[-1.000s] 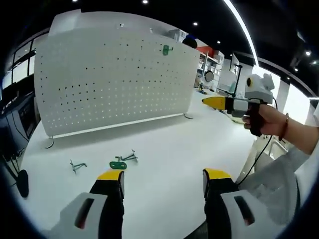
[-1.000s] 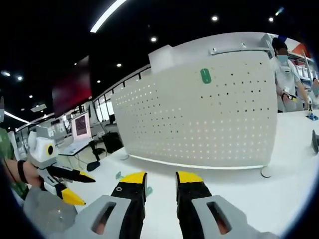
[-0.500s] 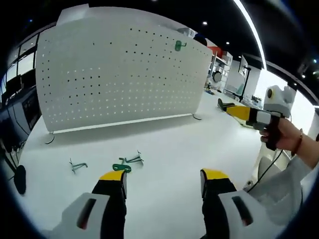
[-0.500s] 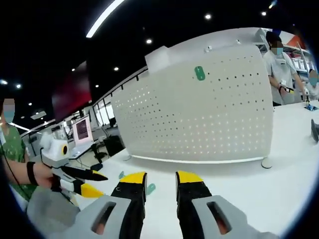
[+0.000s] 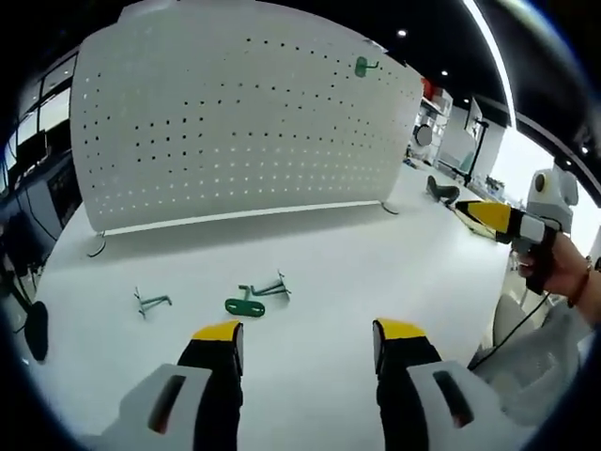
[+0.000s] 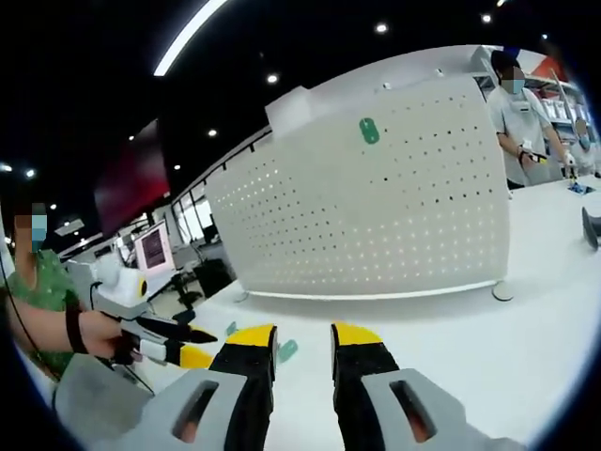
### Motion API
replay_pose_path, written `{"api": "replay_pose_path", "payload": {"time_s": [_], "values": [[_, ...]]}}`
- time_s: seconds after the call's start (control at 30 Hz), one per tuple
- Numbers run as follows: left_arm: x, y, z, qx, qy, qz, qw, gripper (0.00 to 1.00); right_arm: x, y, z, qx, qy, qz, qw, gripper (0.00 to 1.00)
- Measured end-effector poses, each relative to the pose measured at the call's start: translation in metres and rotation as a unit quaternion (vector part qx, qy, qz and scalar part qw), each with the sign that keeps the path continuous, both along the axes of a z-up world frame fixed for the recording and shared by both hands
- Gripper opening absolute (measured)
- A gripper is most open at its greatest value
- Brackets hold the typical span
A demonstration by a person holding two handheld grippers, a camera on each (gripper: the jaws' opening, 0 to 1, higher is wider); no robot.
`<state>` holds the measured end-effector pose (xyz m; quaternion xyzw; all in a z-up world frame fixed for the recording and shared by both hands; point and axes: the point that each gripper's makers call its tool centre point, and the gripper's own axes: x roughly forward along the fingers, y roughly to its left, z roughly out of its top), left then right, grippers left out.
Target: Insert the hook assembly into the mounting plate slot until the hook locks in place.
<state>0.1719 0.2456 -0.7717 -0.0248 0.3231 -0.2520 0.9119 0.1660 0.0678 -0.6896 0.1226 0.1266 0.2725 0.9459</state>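
My left tongs (image 5: 305, 343) hang spread and empty; the green hook assembly (image 5: 255, 299) lies on the desk (image 5: 376, 263) just ahead, at eleven o'clock. I'd straddle its plate squarely before closing. Right tongs (image 6: 302, 346) spread, facing the pegboard (image 6: 376, 216).

A white table (image 5: 376, 272) carries everything. A white perforated panel (image 5: 235, 122) stands upright on small feet across its far side, from ten to two o'clock in the left gripper view. On the bare top nearer the camera, at about seven o'clock, lie a green-plated hook (image 5: 252, 299) and, just to its left and apart, a small grey wire hook (image 5: 148, 303).
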Motion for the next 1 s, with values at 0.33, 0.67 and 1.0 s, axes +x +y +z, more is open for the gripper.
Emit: {"api": "replay_pose_path", "payload": {"time_s": [0.33, 0.67, 1.0], "values": [[0.005, 0.007, -0.020, -0.011, 0.035, 0.033, 0.9988, 0.51, -0.012, 0.002, -0.011, -0.001, 0.017, 0.000, 0.9999, 0.23], [0.018, 0.017, -0.031, -0.014, 0.051, 0.049, 0.9974, 0.49, -0.015, -0.007, -0.010, 0.009, 0.019, -0.015, 0.9997, 0.23], [0.025, 0.010, -0.046, -0.043, 0.082, 0.067, 0.9934, 0.44, -0.017, -0.013, -0.014, 0.012, 0.028, -0.024, 0.9992, 0.24]]}}
